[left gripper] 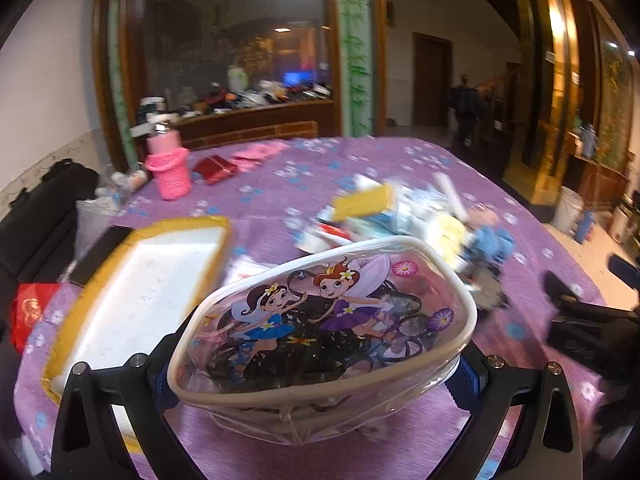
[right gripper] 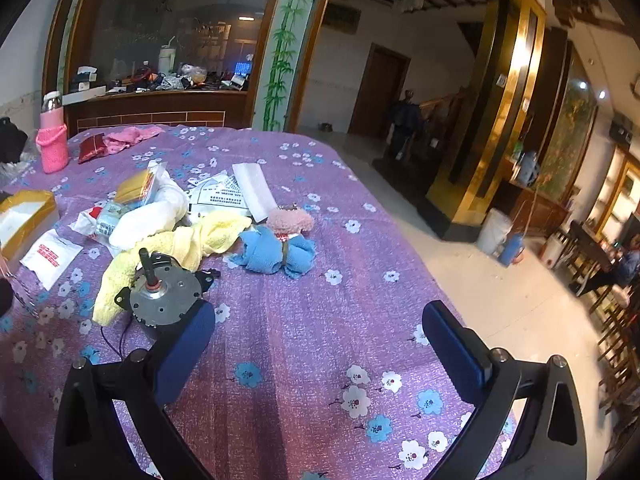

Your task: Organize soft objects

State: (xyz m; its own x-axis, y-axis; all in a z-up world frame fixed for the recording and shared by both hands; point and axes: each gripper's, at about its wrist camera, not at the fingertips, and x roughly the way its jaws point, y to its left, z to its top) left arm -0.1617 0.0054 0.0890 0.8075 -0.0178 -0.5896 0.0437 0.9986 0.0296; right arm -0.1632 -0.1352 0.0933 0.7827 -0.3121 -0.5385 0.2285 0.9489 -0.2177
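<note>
My left gripper (left gripper: 316, 376) is shut on a clear plastic pouch (left gripper: 320, 332) printed with cartoon fairies; it holds dark hair ties and hangs above the purple flowered tablecloth (left gripper: 312, 168). To its left lies a white foam box (left gripper: 140, 292) with yellow tape on its rim. My right gripper (right gripper: 320, 356) is open above bare cloth with nothing between its blue pads. Ahead of it lie a blue cloth bundle (right gripper: 276, 254), a pink fluffy item (right gripper: 290, 220), a yellow towel (right gripper: 188, 246) and a white cloth (right gripper: 148, 216).
A metal motor (right gripper: 164, 292) sits just left of the right gripper. Packets and papers (right gripper: 224, 196) clutter the middle of the table. A pink bottle (right gripper: 53, 142), a red packet (right gripper: 92, 148) and a pink cloth (right gripper: 128, 136) stand at the far left. The table edge drops off at right.
</note>
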